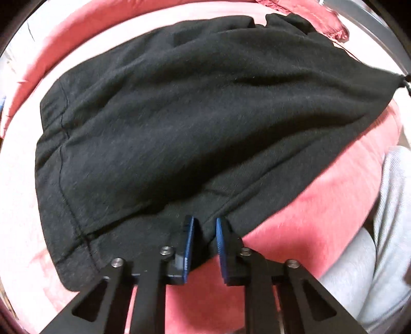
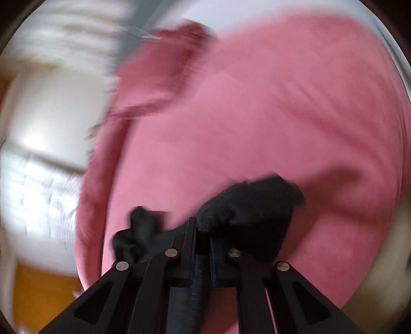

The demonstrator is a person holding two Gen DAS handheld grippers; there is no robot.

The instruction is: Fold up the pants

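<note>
Black fleece pants [image 1: 179, 123] lie spread over a pink blanket [image 1: 321, 205] in the left wrist view. My left gripper [image 1: 204, 226] is shut on the near edge of the pants, with fabric pinched between its blue pads [image 1: 188, 244]. In the right wrist view, which is blurred, my right gripper [image 2: 203, 231] is shut on a bunched end of the black pants [image 2: 251, 205] and holds it above the pink blanket [image 2: 257, 115]. That corner of the pants shows pulled taut at the far right edge of the left wrist view [image 1: 398, 79].
A darker pink crumpled cloth [image 1: 321, 18] lies at the far end of the blanket. A person's grey trouser leg [image 1: 380, 244] is at the right. White bedding [image 2: 38, 154] and an orange floor patch [image 2: 43, 290] lie left of the blanket.
</note>
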